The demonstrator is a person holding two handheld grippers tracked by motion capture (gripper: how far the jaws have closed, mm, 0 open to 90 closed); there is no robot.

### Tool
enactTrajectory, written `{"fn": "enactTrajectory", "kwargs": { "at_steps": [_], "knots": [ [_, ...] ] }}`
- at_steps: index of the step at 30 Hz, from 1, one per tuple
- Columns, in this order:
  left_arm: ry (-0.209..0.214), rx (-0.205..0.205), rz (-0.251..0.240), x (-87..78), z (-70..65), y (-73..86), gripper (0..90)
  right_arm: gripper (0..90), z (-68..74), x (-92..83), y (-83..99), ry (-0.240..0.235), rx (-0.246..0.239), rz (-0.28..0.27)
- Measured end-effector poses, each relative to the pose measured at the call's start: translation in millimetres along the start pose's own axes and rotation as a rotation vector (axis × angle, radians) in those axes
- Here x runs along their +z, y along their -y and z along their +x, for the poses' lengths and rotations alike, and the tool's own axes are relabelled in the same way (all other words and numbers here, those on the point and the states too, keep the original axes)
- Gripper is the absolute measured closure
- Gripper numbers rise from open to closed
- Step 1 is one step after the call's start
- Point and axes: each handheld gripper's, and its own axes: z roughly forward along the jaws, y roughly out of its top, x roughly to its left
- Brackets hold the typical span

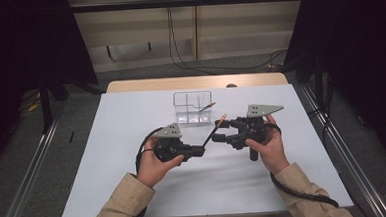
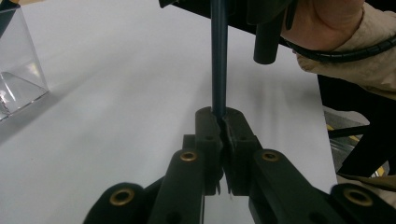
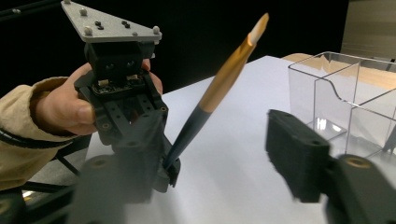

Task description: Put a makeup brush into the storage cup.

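A pen [image 1: 215, 130] with a dark shaft, gold upper part and pale tip slants up from my left gripper [image 1: 201, 150], which is shut on its lower end. In the left gripper view the jaws [image 2: 223, 119] pinch the dark shaft [image 2: 219, 56]. My right gripper [image 1: 221, 131] faces it from the right, open. In the right gripper view the pen [image 3: 219, 84] stands between its two pads [image 3: 295, 154], which stay apart from it, and the left gripper [image 3: 166, 171] grips the pen's base.
A clear divided box [image 1: 193, 108] stands on the white table [image 1: 135, 181] just beyond the grippers, with another pen [image 1: 207, 106] leaning in it. The box's near wall [image 3: 345, 93] is close to the right jaw. Dark curtains flank the table.
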Motion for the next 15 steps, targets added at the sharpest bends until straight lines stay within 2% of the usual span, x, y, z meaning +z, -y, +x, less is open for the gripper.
{"fn": "enactTrajectory", "kwargs": {
  "at_steps": [6, 12, 15],
  "knots": [
    [0.009, -0.007, 0.000, 1.5, 0.8, 0.7, 86.1, 55.7, -0.9, -1.0, -1.7, 0.004, 0.028, -0.005],
    [0.005, -0.014, -0.003, 2.5, 1.7, 0.5, 86.0, 73.6, -0.4, -0.5, -3.2, -0.030, 0.058, -0.007],
    [0.012, -0.014, -0.012, 3.7, 1.7, 0.9, 86.0, 77.5, 0.0, -0.2, -4.0, -0.043, 0.077, -0.012]
  ]
}}
